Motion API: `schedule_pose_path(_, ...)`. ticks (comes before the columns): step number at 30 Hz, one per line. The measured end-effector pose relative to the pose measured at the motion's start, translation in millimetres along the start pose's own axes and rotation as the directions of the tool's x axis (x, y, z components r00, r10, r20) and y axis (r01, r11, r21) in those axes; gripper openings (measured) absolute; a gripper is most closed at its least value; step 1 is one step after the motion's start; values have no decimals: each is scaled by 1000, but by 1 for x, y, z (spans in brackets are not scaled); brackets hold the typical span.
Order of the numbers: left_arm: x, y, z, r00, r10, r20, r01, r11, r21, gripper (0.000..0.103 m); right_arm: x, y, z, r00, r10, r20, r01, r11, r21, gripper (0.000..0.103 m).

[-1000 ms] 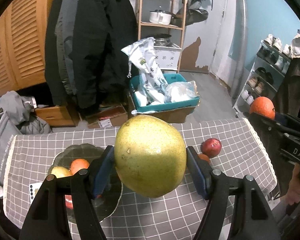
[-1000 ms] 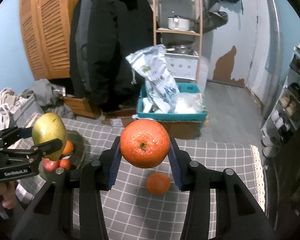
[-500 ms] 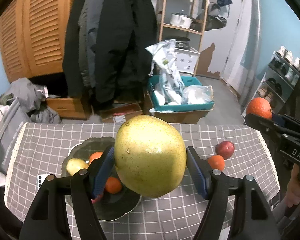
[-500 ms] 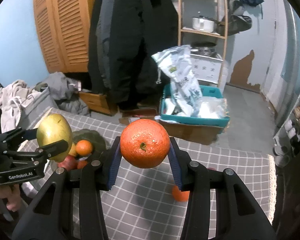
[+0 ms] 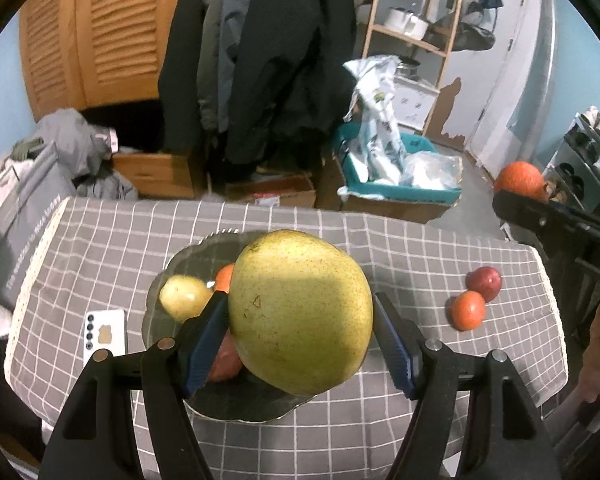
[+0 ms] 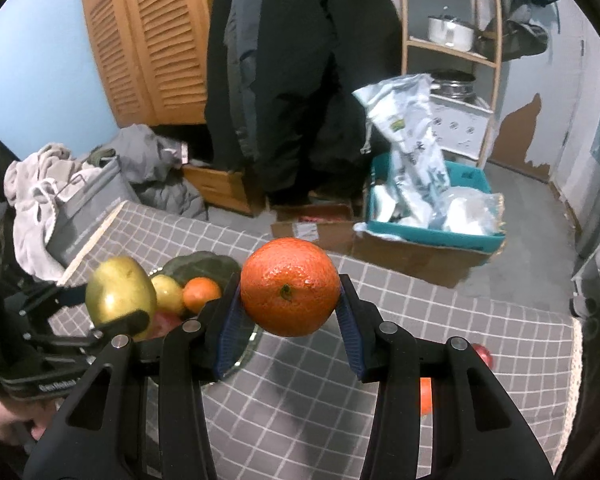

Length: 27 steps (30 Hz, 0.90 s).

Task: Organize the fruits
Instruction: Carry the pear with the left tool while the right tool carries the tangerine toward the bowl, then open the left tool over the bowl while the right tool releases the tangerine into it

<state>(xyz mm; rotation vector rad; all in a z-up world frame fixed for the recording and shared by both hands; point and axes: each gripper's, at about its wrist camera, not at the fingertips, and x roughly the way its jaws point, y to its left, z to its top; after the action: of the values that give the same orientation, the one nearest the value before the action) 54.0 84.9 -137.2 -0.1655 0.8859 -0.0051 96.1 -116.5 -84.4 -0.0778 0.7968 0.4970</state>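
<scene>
Fingers [image 5: 204, 332] of your left gripper [image 5: 300, 332], black with blue ribbed pads, press on both flanks of a large yellow-green speckled pear [image 5: 300, 312]; the fruit fills the gap between them and bulges out above and below the pads. You hold it in the air over a dark glass scalloped-edge bowl [image 5: 168, 276] that sits on the desk under a grey cloth with a white grid [image 5: 380, 248]. Inside that bowl lie a small pale-yellow fruit [image 5: 182, 296], an orange fruit [image 5: 225, 278] mostly hidden behind the pear, and a reddish fruit [image 5: 224, 362] glimpsed under the left pad.

Your right gripper [image 6: 290, 320] has its fingers [image 6: 350, 338] clamped narrow on a round bright-orange mandarin [image 6: 290, 292], stem end facing the camera, the pads meeting it at its widest sides. It hangs above the bare cloth, just right of the bowl's rim. From the left wrist view the same mandarin shows at the far right edge, well apart from the pear.

On the cloth to the right lie a dark red apple-like fruit [image 5: 484, 283] and a small orange tangerine [image 5: 467, 310], touching or nearly so. A white phone [image 5: 104, 334] lies flat to the left of the bowl.
</scene>
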Motion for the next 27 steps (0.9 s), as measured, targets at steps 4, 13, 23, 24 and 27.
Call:
schedule_pose_path(4, 14, 14, -4, 999, 18, -32, -19, 1000, -25, 73, 16, 10, 1, 999, 20, -28, -20, 1000, -6, 44)
schedule_pose_path(13, 51, 34, 1, 996, 30, -85, -36, 997, -66, 73, 59, 25, -5, 994, 47, -103, -48, 999, -10, 44)
schedule_pose_path(23, 90, 49, -2, 985, 23, -171, -44, 992, -119, 73, 106, 30, -18, 981, 46, -186, -50, 999, -18, 44)
schedule_pose_path(24, 93, 49, -3, 984, 21, -176, -43, 992, -120, 73, 112, 30, -20, 979, 46, -196, -50, 999, -19, 44)
schedule_pose_path(27, 100, 50, -6, 980, 16, -196, -40, 992, -120, 73, 124, 31, -25, 974, 45, -223, -51, 999, -17, 44)
